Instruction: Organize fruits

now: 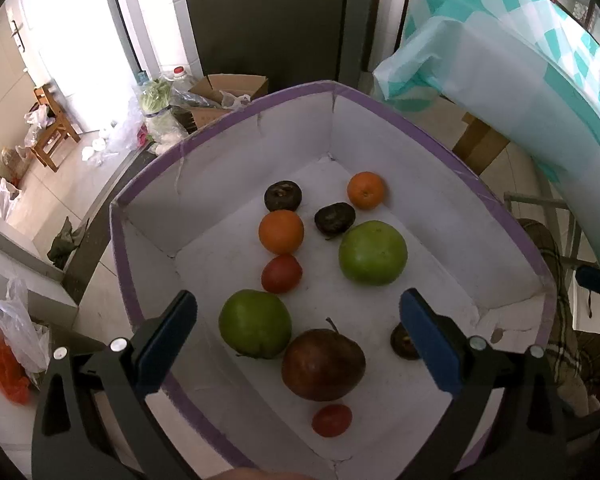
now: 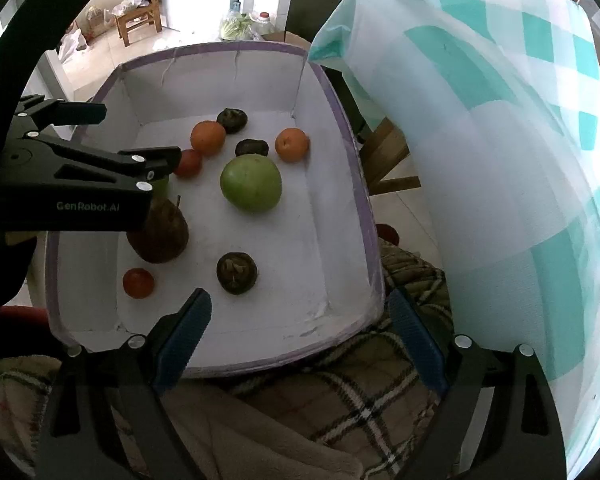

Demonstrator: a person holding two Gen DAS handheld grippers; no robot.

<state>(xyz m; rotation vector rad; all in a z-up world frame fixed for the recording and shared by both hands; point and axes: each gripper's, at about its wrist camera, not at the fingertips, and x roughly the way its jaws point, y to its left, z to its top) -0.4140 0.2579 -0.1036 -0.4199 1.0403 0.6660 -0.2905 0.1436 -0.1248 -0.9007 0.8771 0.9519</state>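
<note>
Hovering over the box [image 1: 236, 128], left tongs [image 1: 298, 344] spread wide above the dark apple [image 1: 323, 364], right tongs [image 2: 300, 340] spread too, gripping nothing, two green apples [image 1: 373, 253], two oranges [image 1: 281, 231], two tomatoes [image 1: 281, 274], three dark fruits [image 1: 283, 195].

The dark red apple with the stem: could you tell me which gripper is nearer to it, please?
Left. The left gripper hangs open directly over the dark red apple, inside the box. The right gripper, also open, sits back at the box's near edge.
</note>
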